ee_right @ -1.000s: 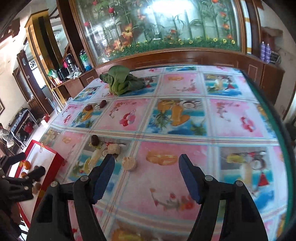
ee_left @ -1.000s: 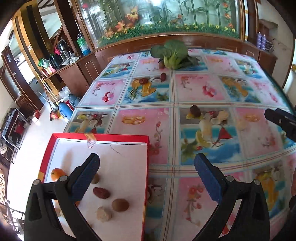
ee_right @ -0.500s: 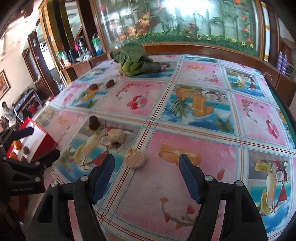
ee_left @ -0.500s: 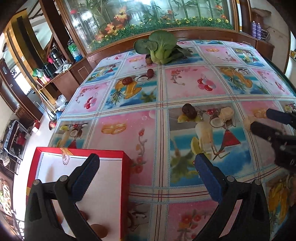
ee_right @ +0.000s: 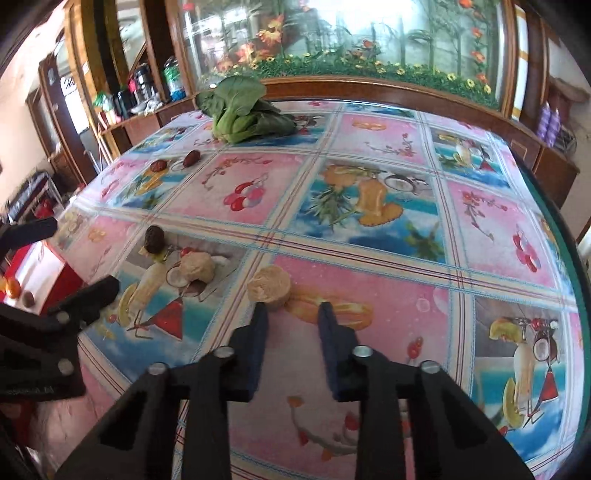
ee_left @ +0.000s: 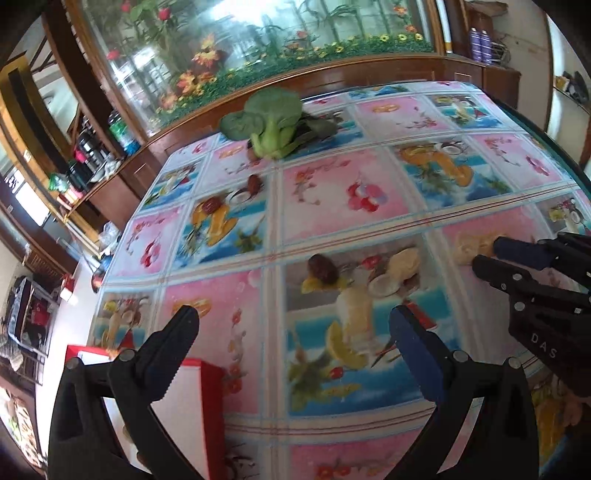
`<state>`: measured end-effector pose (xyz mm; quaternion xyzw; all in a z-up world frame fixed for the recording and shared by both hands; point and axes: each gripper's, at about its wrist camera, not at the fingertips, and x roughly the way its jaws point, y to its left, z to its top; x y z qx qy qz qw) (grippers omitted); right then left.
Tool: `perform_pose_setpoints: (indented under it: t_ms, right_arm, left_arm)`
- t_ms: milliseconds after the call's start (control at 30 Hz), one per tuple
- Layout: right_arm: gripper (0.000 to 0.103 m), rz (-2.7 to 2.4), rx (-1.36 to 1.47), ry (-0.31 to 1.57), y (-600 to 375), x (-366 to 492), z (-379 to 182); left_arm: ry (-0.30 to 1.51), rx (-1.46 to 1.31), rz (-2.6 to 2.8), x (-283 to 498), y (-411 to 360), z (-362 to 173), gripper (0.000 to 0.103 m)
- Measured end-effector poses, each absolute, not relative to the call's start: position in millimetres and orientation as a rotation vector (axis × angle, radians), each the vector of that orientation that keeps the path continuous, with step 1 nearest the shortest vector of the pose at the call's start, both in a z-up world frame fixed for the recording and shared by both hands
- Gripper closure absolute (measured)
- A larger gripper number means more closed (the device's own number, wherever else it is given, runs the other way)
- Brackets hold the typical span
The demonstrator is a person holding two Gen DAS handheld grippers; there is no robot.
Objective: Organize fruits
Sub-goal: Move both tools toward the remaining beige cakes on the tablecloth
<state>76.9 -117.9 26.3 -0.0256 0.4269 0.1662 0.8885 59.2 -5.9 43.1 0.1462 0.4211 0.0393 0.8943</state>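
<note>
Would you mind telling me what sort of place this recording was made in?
Most likely a home dining room: a large table under a fruit-print cloth, a wood-framed glass partition with artificial flowers, and a sideboard holding a kettle and bottles.

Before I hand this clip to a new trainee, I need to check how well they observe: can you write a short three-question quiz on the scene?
1. True or false: the right gripper is clamped on the pale beige round fruit.
2. Which lies farthest from both grippers? A) dark brown wrinkled date B) leafy green vegetable C) pale lumpy fruit
3. Fill in: the red-rimmed box with a white floor sits under the ___ gripper.

Key: 1 false, its jaws are apart and just short of it; 2 B; 3 left.
</note>
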Motion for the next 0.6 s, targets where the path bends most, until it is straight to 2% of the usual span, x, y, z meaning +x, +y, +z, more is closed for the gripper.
perform_pose_setpoints:
  t_ms: [233,300,367,467,600]
  right_arm:
    - [0.079,0.425,-0.071,0.914,-136,80,29]
    - [0.072,0.412,-0.044,0.927,-140,81,30]
    - [0.059,0.435,-0.010,0.926,-140,82,32]
    - [0.053,0.436,-0.031,0.904,-133,80,33]
    - [0.051,0.376,-0.056,0.857,-120,82,33]
  left_arm:
    - [0.865,0.424,0.051,80,-34,36,0.000]
    - [0.879,0.445,0.029,83,-38,30,0.000]
    - [0.892,0.459,0.032,85,-38,25,0.000]
    - [0.903,0.460,0.016,82,-35,23,0.000]
    - [0.899,0.497,0.006,75,-33,23,0.000]
